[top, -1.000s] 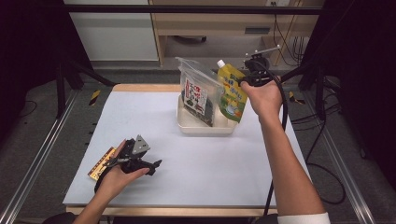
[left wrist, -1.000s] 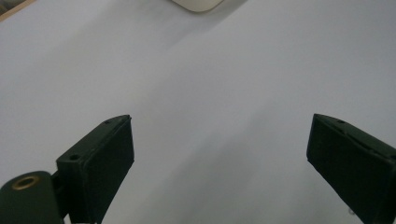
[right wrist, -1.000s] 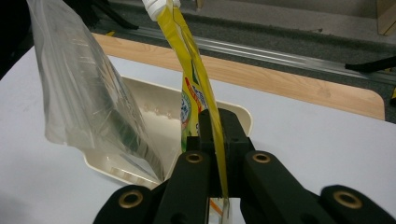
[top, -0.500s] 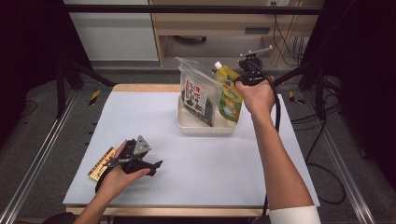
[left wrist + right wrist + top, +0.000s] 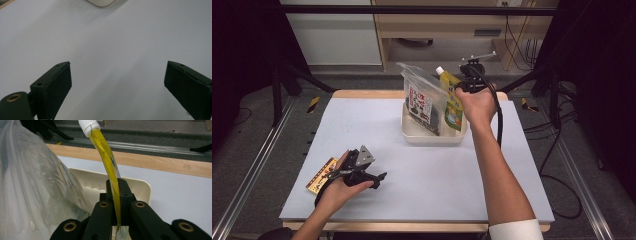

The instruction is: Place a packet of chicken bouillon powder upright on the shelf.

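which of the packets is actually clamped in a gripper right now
The yellow spout pouch with the white cap, standing in the cream tray: the right gripper is shut on its edge. The clear bag beside it and the flat packet are ungripped.

The bag [image 5: 30, 182] is clear, glossy, crinkled plastic. The pouch [image 5: 107, 157] looks slick, with a ribbed white plastic cap [image 5: 88, 126]. The table's edge [image 5: 155, 161] is wood.

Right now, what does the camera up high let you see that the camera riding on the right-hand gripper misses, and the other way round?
The high view alone takes in both forearms, the left gripper open above the table, and a flat yellow packet near it. The right gripper view alone shows, close up, the jaws of the right gripper pinching the yellow pouch's thin edge. Both show that pouch with its white cap, the clear bag and the cream tray.
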A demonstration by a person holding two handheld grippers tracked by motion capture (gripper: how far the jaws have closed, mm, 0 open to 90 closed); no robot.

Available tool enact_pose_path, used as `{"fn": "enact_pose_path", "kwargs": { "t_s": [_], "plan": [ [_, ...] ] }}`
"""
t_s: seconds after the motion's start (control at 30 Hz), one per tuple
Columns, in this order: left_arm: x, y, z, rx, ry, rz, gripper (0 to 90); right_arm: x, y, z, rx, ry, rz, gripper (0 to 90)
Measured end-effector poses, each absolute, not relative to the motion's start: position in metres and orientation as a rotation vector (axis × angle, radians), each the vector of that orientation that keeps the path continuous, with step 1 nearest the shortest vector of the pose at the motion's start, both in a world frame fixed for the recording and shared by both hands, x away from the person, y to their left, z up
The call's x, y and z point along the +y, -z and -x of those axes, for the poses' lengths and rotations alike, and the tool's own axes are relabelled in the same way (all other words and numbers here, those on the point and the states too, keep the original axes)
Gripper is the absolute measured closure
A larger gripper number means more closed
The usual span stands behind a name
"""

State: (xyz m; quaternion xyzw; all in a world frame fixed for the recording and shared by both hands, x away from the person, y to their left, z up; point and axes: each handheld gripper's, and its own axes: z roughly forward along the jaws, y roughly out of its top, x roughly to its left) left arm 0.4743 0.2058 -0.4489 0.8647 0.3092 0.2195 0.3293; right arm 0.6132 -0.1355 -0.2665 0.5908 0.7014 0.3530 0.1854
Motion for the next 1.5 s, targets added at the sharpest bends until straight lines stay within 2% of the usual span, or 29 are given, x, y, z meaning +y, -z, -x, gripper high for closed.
{"fn": "enact_pose_path", "kwargs": {
  "t_s": [1.0, 1.5],
  "plan": [
    [0.202, 0.45, -0.473, 0.787, -0.571, -2.286, 7.3, -0.133, 0.311, -0.614, 1.871, -1.079, -1.704, 90.0],
    [0.201, 0.45, -0.472, 0.784, -0.574, -2.283, 7.4, -0.123, 0.313, -0.613, 1.908, -1.047, -1.72, 90.0]
  ]
}}
